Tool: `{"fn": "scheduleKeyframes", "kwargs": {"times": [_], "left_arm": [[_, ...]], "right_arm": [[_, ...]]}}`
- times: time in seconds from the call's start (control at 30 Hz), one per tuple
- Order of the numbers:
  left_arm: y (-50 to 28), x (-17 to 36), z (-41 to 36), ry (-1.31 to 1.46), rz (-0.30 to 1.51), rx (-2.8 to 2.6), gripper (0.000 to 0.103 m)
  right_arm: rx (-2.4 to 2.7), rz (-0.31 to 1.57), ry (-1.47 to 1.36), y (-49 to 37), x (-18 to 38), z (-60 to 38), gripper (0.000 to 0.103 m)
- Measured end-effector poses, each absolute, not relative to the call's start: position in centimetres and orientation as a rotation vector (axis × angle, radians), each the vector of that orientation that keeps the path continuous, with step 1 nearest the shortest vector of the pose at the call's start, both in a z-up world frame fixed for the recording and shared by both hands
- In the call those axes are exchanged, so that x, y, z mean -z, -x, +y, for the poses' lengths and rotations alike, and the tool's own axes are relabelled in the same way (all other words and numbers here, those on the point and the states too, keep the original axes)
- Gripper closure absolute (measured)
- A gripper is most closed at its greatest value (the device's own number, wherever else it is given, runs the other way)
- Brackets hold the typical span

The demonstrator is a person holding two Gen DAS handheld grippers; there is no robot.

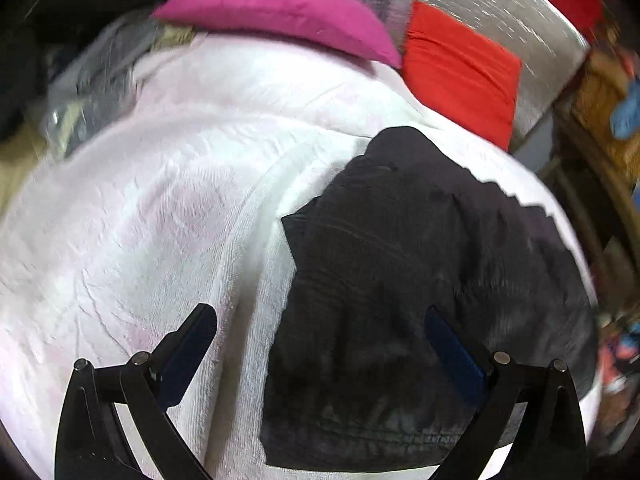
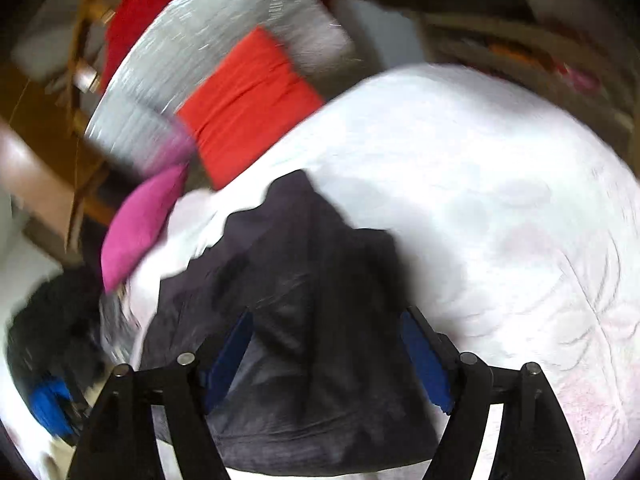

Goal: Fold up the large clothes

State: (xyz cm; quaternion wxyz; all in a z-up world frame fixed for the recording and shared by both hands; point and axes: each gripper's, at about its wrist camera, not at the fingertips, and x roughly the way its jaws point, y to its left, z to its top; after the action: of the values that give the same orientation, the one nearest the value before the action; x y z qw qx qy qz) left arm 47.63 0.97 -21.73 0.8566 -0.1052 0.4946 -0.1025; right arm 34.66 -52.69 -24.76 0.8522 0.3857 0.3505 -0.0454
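Lying lengthwise ahead on the white blanket (image 2: 500, 168), the black garment (image 2: 312, 320) sits under the empty, spread right gripper (image 2: 326, 344); the left gripper (image 1: 320, 344), also open and empty, straddles its near-left edge.

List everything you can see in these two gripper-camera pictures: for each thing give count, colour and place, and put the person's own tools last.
Dark garment: one, black to dark grey, lying partly folded on the white blanket, below both grippers.
Blanket: one, white with faint pink, fleecy, covering the bed.
Pillow: one, magenta, at the blanket's far edge.
Red cushion: one, red-orange, on the silver mat beside the pillow.
Silver mat: one, shiny silver-grey, beyond the bed.
Dark clothes pile: black with a blue item, blurred, count unclear, at the bed's edge.
Wooden furniture: brown, blurred, in the background.
Left gripper: black with blue pads, open, above the garment's edge.
Right gripper: black with blue pads, open, over the garment.
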Motion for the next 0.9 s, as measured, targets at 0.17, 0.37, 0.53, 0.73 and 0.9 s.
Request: {"fn": "scheduleKeyframes", "kwargs": {"times": [0.17, 0.37, 0.53, 0.73, 0.9], "left_arm": [[-49.4, 22.7, 3.6, 0.426, 1.066, 0.269, 0.0], [-50.7, 24.1, 3.8, 0.473, 1.131, 0.307, 0.0], [-51.1, 25.3, 2.8, 0.483, 1.175, 0.352, 0.0], [-51.4, 26.3, 0.9, 0.443, 1.241, 0.428, 0.0], [-51.5, 26.9, -0.1, 0.424, 1.244, 0.479, 0.0]], "right_arm": [[0.037, 0.78, -0.951, -35.0, 27.9, -56.2, 0.024], [-0.092, 0.81, -0.962, -36.4, 29.4, -57.1, 0.024], [-0.157, 0.836, -0.946, -36.5, 30.3, -56.9, 0.024], [-0.174, 0.884, -0.951, -38.2, 32.2, -57.0, 0.023], [-0.246, 0.866, -0.969, -39.2, 32.4, -56.8, 0.011]]}}
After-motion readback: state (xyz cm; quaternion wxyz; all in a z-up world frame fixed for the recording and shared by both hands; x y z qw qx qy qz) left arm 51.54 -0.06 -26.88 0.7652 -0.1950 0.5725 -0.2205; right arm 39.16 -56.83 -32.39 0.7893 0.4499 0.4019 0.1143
